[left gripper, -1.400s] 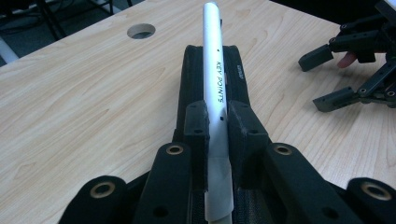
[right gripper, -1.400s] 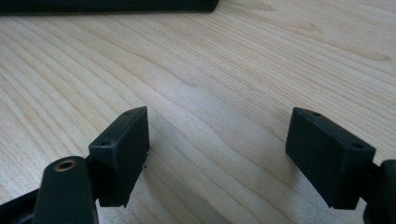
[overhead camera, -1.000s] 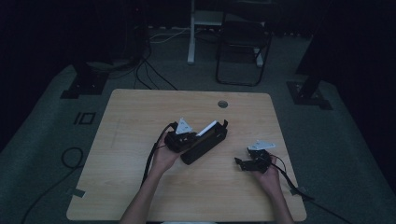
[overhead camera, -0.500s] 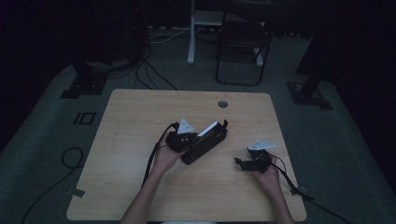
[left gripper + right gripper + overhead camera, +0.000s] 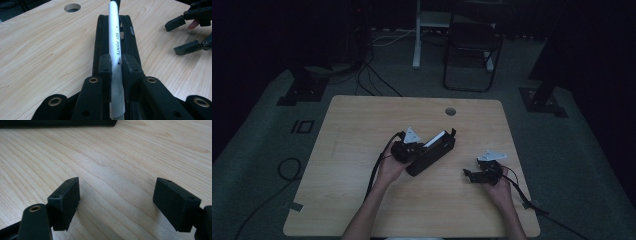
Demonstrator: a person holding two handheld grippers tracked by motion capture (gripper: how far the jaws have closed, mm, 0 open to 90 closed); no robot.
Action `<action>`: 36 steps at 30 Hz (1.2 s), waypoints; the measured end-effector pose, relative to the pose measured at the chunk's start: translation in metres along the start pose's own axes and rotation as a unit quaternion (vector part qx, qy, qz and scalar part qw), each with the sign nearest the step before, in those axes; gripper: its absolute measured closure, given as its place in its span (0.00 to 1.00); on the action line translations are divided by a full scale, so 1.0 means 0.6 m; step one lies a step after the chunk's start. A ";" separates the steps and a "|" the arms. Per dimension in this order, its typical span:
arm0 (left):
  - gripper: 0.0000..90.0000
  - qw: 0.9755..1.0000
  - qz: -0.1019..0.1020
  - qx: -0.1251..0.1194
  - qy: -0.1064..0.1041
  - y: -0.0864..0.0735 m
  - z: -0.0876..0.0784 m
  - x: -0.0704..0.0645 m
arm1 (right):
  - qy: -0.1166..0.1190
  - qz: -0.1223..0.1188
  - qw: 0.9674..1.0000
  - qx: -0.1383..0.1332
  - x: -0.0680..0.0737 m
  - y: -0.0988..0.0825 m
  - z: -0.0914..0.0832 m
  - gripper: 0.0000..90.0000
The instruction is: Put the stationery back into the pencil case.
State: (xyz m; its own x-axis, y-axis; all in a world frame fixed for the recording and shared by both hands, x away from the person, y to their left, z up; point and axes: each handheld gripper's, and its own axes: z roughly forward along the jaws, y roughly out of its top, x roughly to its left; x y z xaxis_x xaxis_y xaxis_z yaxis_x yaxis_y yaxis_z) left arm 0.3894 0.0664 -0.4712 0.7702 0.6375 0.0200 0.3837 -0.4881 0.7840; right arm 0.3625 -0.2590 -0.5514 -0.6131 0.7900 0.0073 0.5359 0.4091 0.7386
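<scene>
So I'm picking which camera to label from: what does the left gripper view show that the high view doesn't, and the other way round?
Left gripper view alone: the words KEY POINTS on the white pen, pinched in the left tool above the black case. High view alone: the whole table, both forearms, a chair and floor cables beyond. Both: pen, case, the table's hole, and the open right tool off to the side.

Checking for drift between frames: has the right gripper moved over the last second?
No. In the high view the right gripper sits at the same spot relative to the table's right edge and the round hole.
</scene>
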 end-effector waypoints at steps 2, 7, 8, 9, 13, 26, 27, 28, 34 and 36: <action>0.88 1.000 -0.001 0.000 0.000 0.000 0.001 0.000 | 0.000 0.000 1.000 0.000 0.000 0.000 0.000 0.24; 0.88 1.000 -0.001 0.002 -0.002 -0.001 0.004 0.000 | 0.000 0.000 1.000 0.000 0.000 0.000 0.000 0.24; 0.88 1.000 0.000 0.003 -0.002 -0.001 0.005 0.000 | 0.000 0.000 1.000 0.000 0.000 0.000 0.000 0.24; 0.88 1.000 0.000 0.003 -0.003 -0.001 0.005 0.000 | 0.000 0.000 1.000 0.000 0.000 0.000 0.000 0.24; 0.88 1.000 0.002 0.004 -0.003 -0.001 0.006 -0.001 | 0.000 0.000 1.000 0.000 0.000 0.000 0.000 0.24; 0.88 1.000 0.009 0.015 -0.003 -0.003 0.017 -0.005 | 0.000 0.000 1.000 0.000 0.000 0.000 0.000 0.24; 0.88 1.000 0.010 0.016 -0.003 -0.003 0.018 -0.005 | 0.000 0.000 1.000 0.000 0.000 0.000 0.000 0.24; 0.88 1.000 0.010 0.017 -0.003 -0.003 0.019 -0.004 | 0.000 0.000 1.000 0.000 0.000 0.000 0.000 0.23; 0.88 1.000 0.011 0.017 -0.005 -0.004 0.020 -0.004 | 0.000 0.000 1.000 0.000 0.000 0.000 0.000 0.23; 0.85 1.000 0.010 0.015 -0.009 -0.004 0.020 -0.004 | 0.000 0.000 1.000 0.000 0.000 0.000 0.000 0.23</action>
State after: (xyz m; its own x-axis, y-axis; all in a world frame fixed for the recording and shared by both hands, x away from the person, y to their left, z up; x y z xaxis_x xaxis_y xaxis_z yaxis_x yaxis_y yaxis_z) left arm 0.3925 0.0590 -0.4807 0.7874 0.6160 0.0236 0.3828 -0.5185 0.7646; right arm 0.3625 -0.2590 -0.5515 -0.6132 0.7899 0.0072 0.5357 0.4092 0.7386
